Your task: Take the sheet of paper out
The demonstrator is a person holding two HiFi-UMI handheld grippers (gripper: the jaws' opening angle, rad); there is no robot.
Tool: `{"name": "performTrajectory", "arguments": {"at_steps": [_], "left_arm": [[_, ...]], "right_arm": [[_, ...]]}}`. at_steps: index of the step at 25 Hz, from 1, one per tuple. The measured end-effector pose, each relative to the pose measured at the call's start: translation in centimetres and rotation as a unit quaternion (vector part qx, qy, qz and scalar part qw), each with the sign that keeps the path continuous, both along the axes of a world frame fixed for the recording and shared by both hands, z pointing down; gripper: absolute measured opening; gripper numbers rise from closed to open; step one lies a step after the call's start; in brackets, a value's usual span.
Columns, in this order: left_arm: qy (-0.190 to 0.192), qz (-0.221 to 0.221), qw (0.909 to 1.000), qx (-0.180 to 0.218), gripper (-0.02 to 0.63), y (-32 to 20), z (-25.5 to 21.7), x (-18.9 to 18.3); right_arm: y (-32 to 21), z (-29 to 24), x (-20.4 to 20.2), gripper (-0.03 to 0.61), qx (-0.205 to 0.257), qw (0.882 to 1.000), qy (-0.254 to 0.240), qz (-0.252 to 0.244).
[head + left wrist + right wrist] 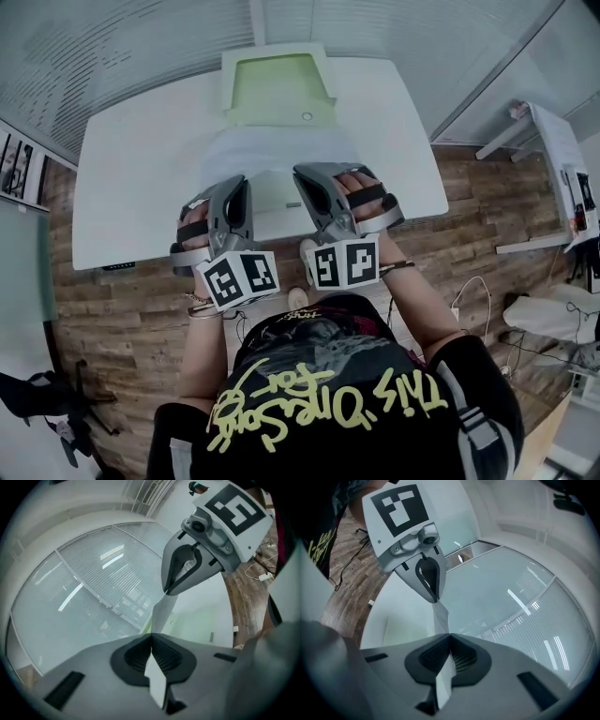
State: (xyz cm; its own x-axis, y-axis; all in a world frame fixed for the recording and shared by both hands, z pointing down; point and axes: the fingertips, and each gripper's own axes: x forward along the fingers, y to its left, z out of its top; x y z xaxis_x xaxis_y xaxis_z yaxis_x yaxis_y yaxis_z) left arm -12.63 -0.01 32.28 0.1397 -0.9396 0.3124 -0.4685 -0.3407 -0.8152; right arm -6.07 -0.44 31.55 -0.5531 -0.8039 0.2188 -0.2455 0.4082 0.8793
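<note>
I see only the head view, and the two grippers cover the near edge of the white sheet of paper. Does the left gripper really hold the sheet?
Observer: Yes. In the left gripper view, the left gripper has its fingers closed on the thin white sheet of paper.
Operator: Does it hold only the very edge?
Observer: No. A piece of the sheet passes through the fingers and sticks out behind them, toward the camera.
Operator: And the right gripper?
Observer: In its own view, the right gripper is shut on the same sheet, which runs from its fingers to the left gripper with a slight bend.
</note>
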Motion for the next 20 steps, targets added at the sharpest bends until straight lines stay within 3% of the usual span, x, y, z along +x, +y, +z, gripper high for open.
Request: {"name": "performTrajectory", "arguments": {"at_steps": [20], "left_arm": [[0.001, 0.003, 1.0, 0.009, 0.009, -0.3, -0.6, -0.1]], "right_arm": [[-0.3, -1.0, 0.0, 0.008, 0.026, 1.0, -0.014, 0.004]]}}
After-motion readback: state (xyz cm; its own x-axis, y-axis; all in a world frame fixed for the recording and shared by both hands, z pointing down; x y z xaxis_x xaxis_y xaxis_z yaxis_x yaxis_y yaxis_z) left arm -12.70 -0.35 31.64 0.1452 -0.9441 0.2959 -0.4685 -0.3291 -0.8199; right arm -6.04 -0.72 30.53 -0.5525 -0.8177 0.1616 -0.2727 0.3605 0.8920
